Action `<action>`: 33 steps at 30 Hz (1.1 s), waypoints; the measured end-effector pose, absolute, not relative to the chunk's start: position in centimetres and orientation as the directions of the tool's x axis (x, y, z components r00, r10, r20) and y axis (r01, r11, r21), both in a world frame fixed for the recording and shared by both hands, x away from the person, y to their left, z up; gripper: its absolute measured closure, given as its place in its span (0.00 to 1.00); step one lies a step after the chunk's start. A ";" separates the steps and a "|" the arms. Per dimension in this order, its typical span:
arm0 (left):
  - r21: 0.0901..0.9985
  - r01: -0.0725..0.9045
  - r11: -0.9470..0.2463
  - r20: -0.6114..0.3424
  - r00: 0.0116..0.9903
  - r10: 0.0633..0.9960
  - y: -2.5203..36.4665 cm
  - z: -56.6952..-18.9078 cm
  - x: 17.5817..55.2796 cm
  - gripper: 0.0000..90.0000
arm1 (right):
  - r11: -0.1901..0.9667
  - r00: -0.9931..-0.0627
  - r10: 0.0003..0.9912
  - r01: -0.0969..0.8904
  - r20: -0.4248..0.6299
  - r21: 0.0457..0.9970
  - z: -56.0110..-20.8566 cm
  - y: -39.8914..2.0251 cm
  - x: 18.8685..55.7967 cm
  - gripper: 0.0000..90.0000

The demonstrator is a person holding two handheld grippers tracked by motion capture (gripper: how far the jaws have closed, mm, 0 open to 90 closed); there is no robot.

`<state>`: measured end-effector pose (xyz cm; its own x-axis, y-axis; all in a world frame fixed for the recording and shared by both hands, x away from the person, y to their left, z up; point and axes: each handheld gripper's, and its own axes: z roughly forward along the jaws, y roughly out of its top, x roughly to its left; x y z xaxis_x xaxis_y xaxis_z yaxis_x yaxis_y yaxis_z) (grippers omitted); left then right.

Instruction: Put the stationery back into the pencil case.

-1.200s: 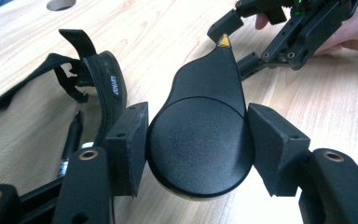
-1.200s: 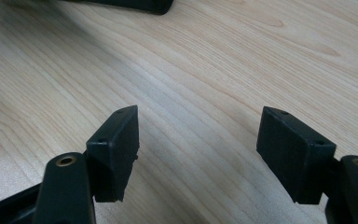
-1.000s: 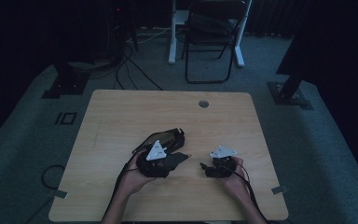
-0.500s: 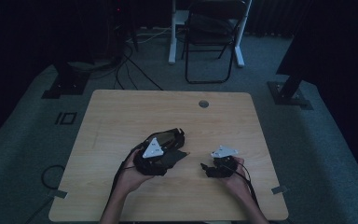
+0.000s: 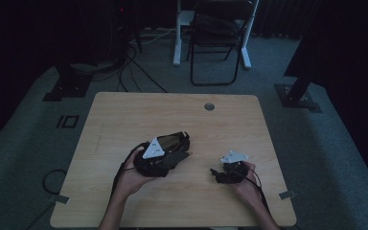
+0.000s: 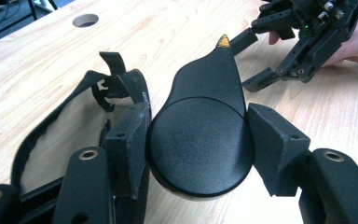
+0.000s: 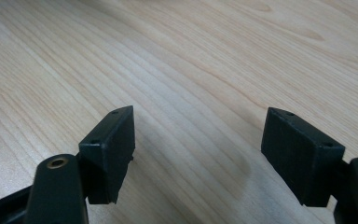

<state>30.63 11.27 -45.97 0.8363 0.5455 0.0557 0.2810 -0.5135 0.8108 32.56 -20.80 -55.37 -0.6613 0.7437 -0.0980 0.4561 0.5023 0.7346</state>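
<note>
Both pads of the left gripper [image 6: 198, 140] clamp a black case [image 6: 200, 135], while the right gripper [image 7: 198, 149], jaws just opening, stands empty over bare table [image 7: 191, 56].

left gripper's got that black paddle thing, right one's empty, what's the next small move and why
Probably bring the right gripper across to the loose black fabric strap beside the black rounded plastic paddle-shaped piece. The left gripper clamps that piece between its pads, while the right gripper's jaws have just been opening and stand apart over bare light wooden table with nothing between them.
</note>
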 end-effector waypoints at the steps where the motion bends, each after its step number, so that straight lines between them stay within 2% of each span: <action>1: 0.809 0.279 -0.517 0.059 0.837 0.544 11.3 -45.9 30.7 0.46 | 0.497 -0.659 0.746 0.457 -0.094 0.738 -55.3 -20.9 32.5 0.29; 33: 0.820 0.279 -0.500 0.068 0.819 0.569 12.8 -44.2 31.4 0.46 | 0.429 -0.646 0.764 0.505 -0.003 0.749 -56.5 -22.1 33.1 0.25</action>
<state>31.43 12.77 -44.25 0.8195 0.5690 0.0679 0.2789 -0.4995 0.8202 33.07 -22.14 -56.46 -0.6456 0.7637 -0.0030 0.5045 0.4294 0.7490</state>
